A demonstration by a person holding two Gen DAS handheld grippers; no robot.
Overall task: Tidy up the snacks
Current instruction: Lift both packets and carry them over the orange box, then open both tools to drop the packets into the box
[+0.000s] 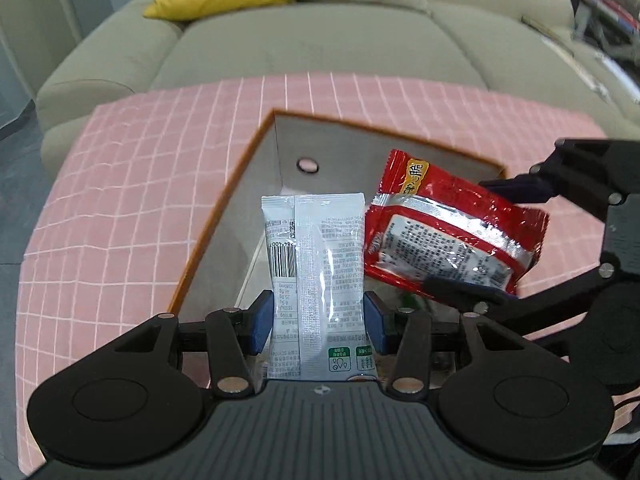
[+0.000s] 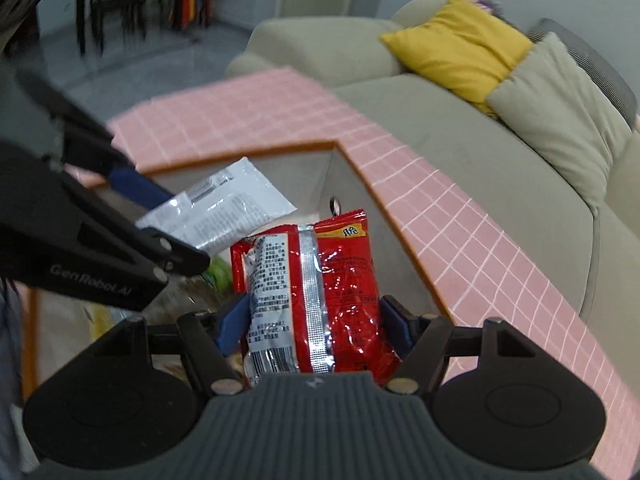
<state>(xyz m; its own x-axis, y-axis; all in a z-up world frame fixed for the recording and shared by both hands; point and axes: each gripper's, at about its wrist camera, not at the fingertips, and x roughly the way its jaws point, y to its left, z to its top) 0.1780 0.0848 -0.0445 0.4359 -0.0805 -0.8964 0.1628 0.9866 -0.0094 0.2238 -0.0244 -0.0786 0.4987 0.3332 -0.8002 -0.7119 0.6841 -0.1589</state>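
Pink gridded cloth [image 1: 132, 184] covers the table, olive sofa [image 1: 320, 48] behind, upper frame. Left gripper [image 1: 318, 320]: blue pads clenched on the lower part of a white snack packet [image 1: 316, 264], held upright at frame centre. Right gripper [image 2: 316, 330]: pads pinch a red snack packet [image 2: 320, 280], seam facing the camera. Both packets hang over an orange-rimmed grey box [image 1: 224, 208], in the middle of each view.

Likely step: lowering the packets into the box. Best to drop one at a time, keeping each clear of the walls and letting go low.

In the way: the two grippers crowd each other, red packet just beside white in the left view. Loose wrappers already lie on the box floor, blurred. Yellow cushion [image 2: 460, 40] on the sofa, well apart.
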